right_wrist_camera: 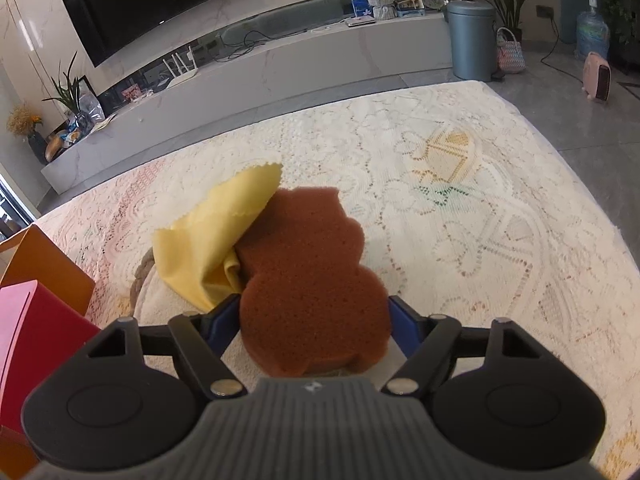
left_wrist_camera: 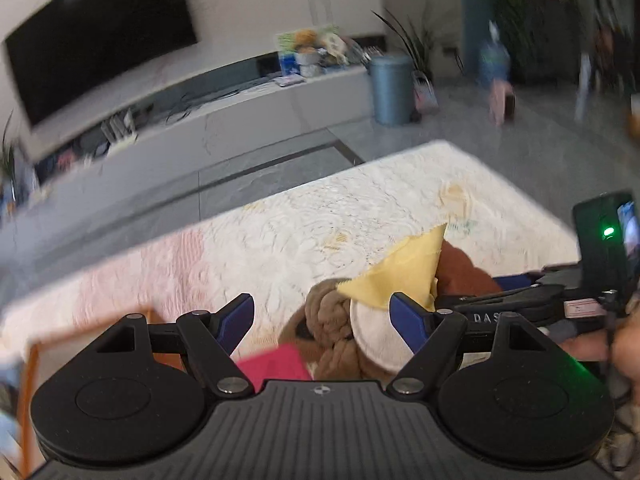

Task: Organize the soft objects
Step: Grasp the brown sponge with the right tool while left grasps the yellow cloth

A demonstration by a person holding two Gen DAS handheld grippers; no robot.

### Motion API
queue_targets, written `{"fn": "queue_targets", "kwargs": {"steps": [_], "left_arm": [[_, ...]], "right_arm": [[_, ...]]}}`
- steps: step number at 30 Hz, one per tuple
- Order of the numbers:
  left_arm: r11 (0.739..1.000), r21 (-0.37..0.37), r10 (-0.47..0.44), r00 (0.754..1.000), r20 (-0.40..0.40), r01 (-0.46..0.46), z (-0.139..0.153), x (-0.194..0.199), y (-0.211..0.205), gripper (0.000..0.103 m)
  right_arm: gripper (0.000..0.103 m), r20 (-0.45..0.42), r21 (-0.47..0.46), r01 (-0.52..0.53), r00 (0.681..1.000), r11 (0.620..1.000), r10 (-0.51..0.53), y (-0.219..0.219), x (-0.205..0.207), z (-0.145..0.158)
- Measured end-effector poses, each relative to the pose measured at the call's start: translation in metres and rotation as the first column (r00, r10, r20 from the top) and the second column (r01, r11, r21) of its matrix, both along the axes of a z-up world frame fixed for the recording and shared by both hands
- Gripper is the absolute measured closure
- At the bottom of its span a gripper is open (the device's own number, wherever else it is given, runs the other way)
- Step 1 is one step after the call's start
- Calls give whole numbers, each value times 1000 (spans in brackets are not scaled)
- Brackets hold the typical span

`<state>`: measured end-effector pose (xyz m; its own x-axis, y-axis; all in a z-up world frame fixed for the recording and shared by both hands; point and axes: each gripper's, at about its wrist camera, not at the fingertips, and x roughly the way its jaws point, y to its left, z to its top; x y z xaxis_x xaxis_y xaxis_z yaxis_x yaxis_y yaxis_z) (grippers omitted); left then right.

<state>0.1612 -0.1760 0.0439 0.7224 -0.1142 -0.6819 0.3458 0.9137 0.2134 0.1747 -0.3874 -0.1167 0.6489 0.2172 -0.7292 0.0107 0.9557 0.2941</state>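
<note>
Between right claw pads: right gripper [right_wrist_camera: 314,326] narrowed onto brown sponge [right_wrist_camera: 308,276], pads at its sides; squeeze not confirmed.
Left claw: left gripper [left_wrist_camera: 322,322] wide, holding nothing.
Just beyond: yellow cloth [right_wrist_camera: 218,236] half-draped on sponge, over rope basket [left_wrist_camera: 332,332].
Progress: early; sponge, cloth unsorted on lace tablecloth [right_wrist_camera: 460,208].
</note>
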Motion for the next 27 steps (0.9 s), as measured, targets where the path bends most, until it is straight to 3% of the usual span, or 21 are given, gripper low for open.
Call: {"fn": "queue_targets", "kwargs": {"steps": [3,6,11,14,18,20,24,27], "left_arm": [[998,51,-41,999,-29,42,-14,20,-28,12],[997,76,12,994,-112,-3,-34,43,-47,12],[999,27,38,972,-231,-32,-55,67,-62,12],[1000,-31,-11,956,-292,2,-62,72,-68,12],[1000,19,26,969,-247,-22,-73,74,-74,12],[1000,2,23,970,-244,-23,-75,77,-71,13],[998,-60,16,960,-278,-35,-73,80,-61,28],[998,-29,42,970,-241,-51,-69,79,-57,30]], "right_arm": [[27,-10,28,-7,1000,1000,7,-6,-1,-2],[27,-34,56,-15,999,998,17,-11,-2,-4],[27,-31,71,-21,999,997,24,-13,-4,-4],[27,-34,78,-23,999,997,25,-13,-3,-4],[27,-34,88,-22,999,996,25,-15,-3,-5],[27,-34,94,-25,999,995,28,-15,-3,-5],[27,-30,108,-29,999,994,32,-16,-4,-5],[27,-36,110,-30,999,994,34,-17,-4,-5]]}}
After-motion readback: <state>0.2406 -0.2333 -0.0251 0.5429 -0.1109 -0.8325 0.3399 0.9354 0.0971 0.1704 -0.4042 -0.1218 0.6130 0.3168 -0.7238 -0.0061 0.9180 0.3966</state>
